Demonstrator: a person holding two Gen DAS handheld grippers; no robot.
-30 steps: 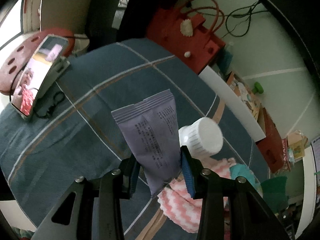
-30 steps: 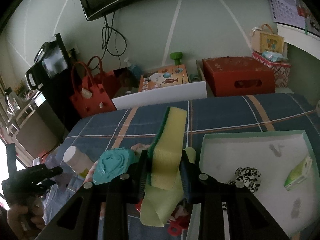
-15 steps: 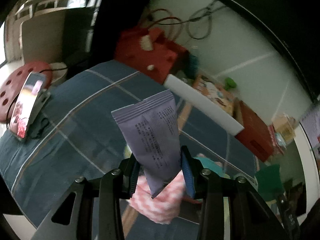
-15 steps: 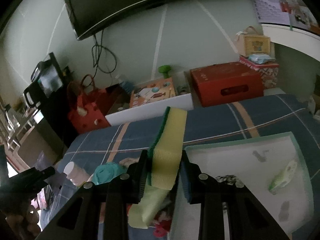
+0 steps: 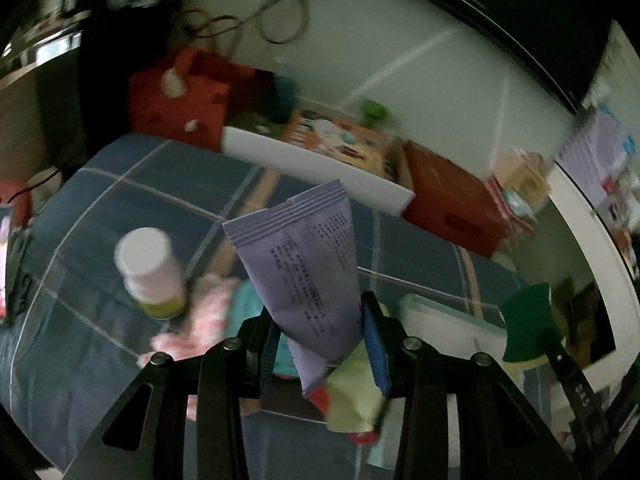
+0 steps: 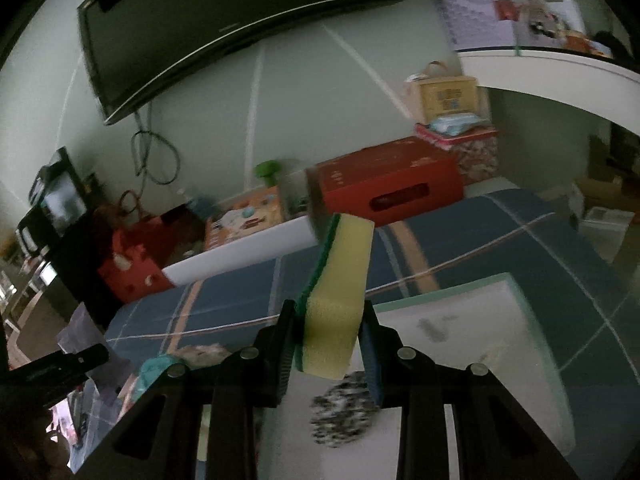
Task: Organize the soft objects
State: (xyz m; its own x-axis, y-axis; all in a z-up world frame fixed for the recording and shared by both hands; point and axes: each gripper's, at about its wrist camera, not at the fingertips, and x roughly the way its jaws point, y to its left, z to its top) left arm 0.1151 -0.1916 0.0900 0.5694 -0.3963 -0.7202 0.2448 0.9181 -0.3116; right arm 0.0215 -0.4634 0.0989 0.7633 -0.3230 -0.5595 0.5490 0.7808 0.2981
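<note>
My left gripper (image 5: 320, 344) is shut on a purple foil pouch (image 5: 304, 264) held upright above the blue plaid bed cover (image 5: 140, 200). My right gripper (image 6: 330, 344) is shut on a yellow sponge with a green scouring side (image 6: 336, 296), held over the near edge of a white tray with a mint rim (image 6: 472, 320). A black-and-white speckled scrunchie (image 6: 340, 412) lies in the tray below the sponge. The sponge and right gripper also show in the left wrist view (image 5: 524, 324). The tray shows there too (image 5: 440, 316).
A white-capped bottle (image 5: 150, 268), a pink-white cloth (image 5: 200, 320), a teal item (image 6: 154, 368) and a pale green cloth (image 5: 356, 400) lie on the bed left of the tray. Red boxes (image 6: 388, 188), a white board (image 6: 240, 256) and a wall TV (image 6: 224, 20) stand beyond the bed.
Both grippers swung right and lifted with their loads. The left view turned from the phone side toward the tray; the right gripper now hovers over the tray's near edge.
</note>
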